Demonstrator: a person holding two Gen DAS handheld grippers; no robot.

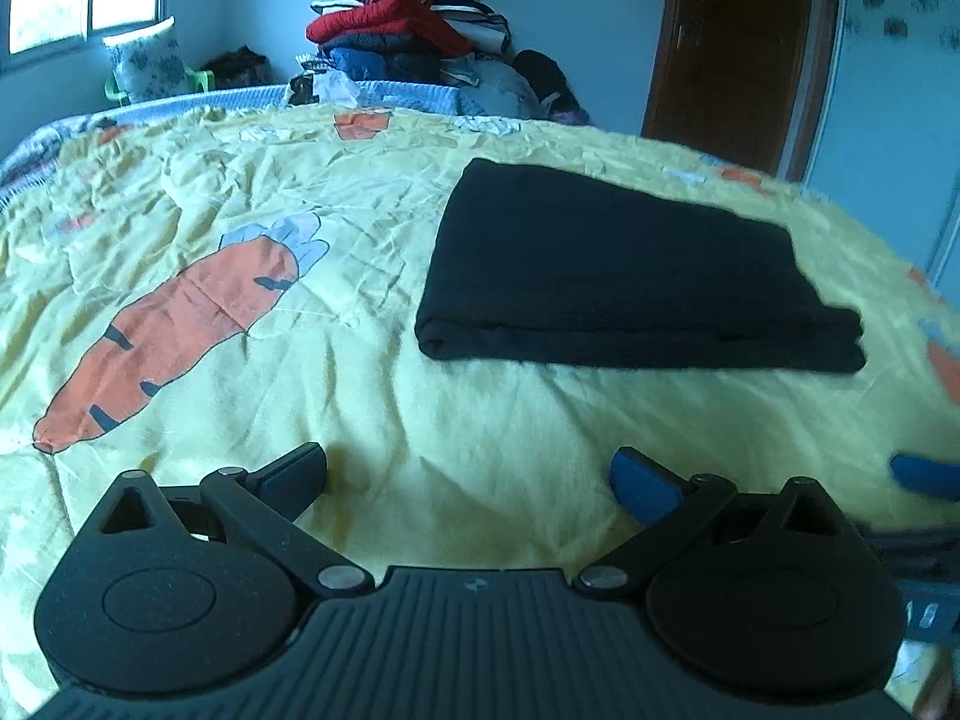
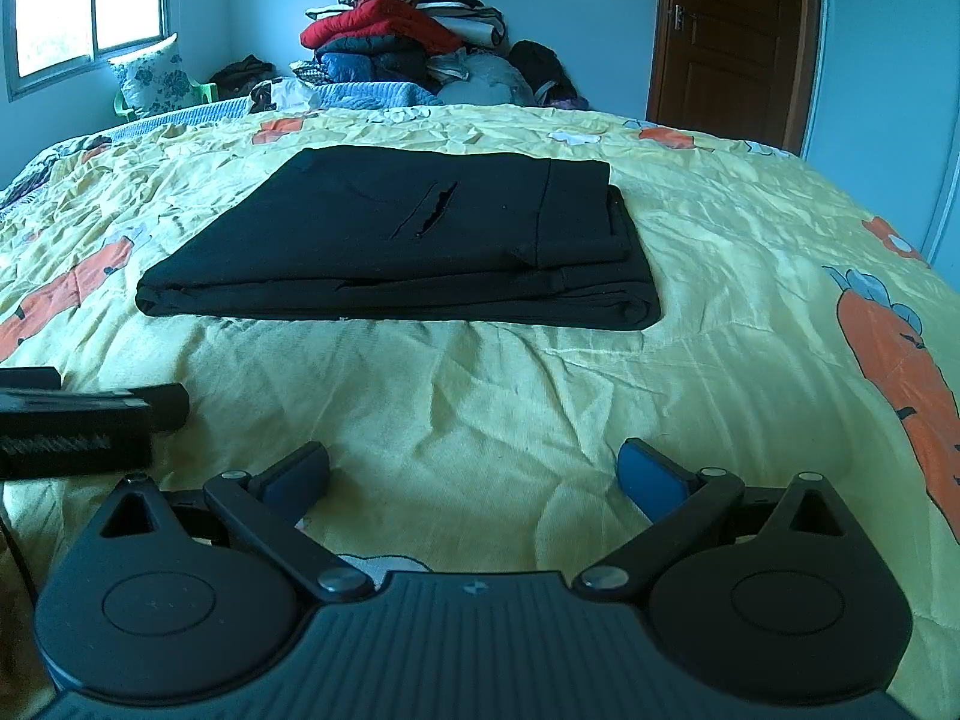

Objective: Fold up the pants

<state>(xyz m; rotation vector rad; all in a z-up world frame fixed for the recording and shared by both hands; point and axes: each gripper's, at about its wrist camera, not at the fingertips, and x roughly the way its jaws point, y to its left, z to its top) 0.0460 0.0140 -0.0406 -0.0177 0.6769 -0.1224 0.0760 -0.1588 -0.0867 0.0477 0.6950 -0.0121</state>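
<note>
Black pants point(image 2: 396, 246) folded into flat rectangle on yellow bedspread point(image 2: 480, 420). Left hand-held gripper point(image 1: 468, 477) and right hand-held gripper point(image 2: 474, 477) near pants, fingers spread, empty, clear of fabric.

Pants point(image 2: 396, 240): black matt woven cloth, smooth, soft folded edges. Bedspread point(image 2: 480, 408): thin yellow cloth, finely creased, faint sheen, printed orange carrots. Right gripper point(image 2: 473, 474): matt black plastic body, ribbed near face, bright metal pivot pins, blue pads point(image 2: 651, 477) matt, rubber-like. Left gripper point(image 1: 468, 474): same finish. Far door point(image 2: 729, 36): brown varnished wood, slight gloss.
</note>
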